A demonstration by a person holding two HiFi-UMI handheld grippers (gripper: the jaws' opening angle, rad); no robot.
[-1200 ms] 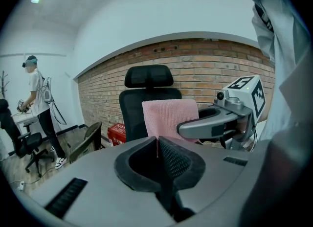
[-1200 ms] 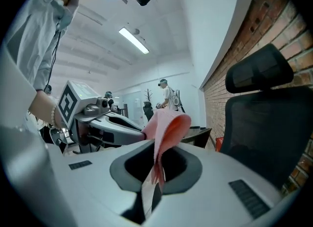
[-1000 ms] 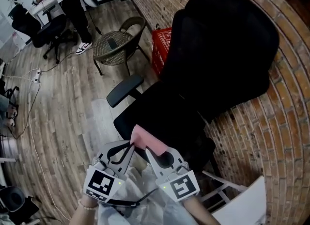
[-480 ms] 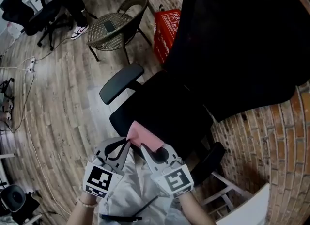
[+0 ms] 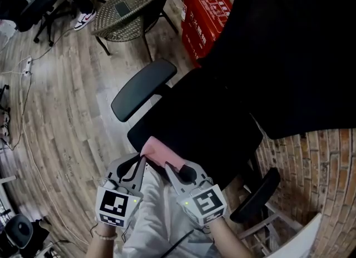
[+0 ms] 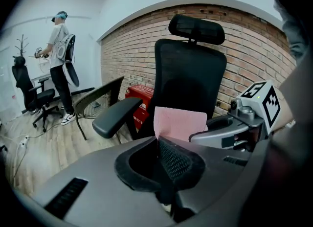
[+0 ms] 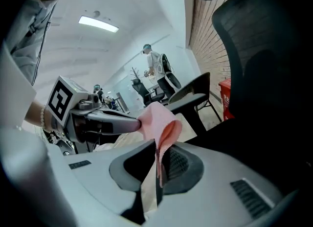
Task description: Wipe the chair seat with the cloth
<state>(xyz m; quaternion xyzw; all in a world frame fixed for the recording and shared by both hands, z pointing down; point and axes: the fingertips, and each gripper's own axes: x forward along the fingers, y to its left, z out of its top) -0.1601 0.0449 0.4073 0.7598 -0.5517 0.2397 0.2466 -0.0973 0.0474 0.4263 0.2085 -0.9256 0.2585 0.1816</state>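
Observation:
A pink cloth [image 5: 163, 154] hangs stretched between my two grippers, just over the front edge of the black chair seat [image 5: 206, 123]. My left gripper [image 5: 146, 155] is shut on the cloth's left edge, and in the left gripper view the cloth [image 6: 180, 122] stands up from the closed jaws. My right gripper [image 5: 169, 167] is shut on the right edge. In the right gripper view the cloth [image 7: 159, 123] folds down between the closed jaws, with the left gripper [image 7: 102, 121] beside it. Whether the cloth touches the seat is not visible.
The chair's left armrest [image 5: 143, 82] and right armrest [image 5: 257, 194] flank the seat, with its tall backrest [image 6: 190, 74] behind. A red crate [image 5: 204, 13] and a wicker chair [image 5: 123, 11] stand by the brick wall [image 5: 314, 162]. A person [image 6: 59, 64] stands far left.
Both grippers have come down together with the pink cloth towards the seat's front edge. The chair now fills more of the head view.

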